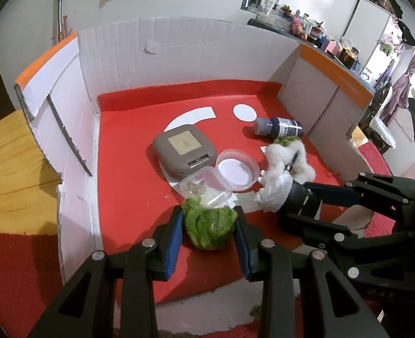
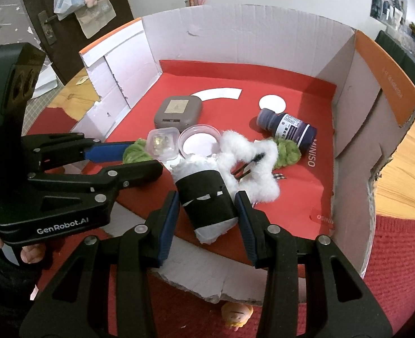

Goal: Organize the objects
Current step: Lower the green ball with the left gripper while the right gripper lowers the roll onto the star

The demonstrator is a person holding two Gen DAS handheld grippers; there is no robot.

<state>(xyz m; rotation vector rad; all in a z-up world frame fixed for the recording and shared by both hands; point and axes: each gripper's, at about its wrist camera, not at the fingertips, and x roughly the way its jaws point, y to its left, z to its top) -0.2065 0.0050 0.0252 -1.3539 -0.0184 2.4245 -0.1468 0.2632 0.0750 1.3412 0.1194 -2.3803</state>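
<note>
Two handheld grippers work inside one open cardboard box lined with a red sheet; the left gripper has its blue-padded jaws closed against one fuzzy green scrunchie, which rests on the sheet at 6 o'clock of the left wrist view; the right gripper has its jaws pressed on both sides of one white wad wrapped in a black band. Counted on the sheet: one grey rounded-square case near centre; one small clear plastic box and one round clear lid, touching each other just beside the case; one dark blue labelled bottle lying on its side at 2 o'clock; one fluffy white scrunchie with one black hair clip on it; a second green scrunchie between bottle and white scrunchie; two white paper shapes, one arc and one disc.
</note>
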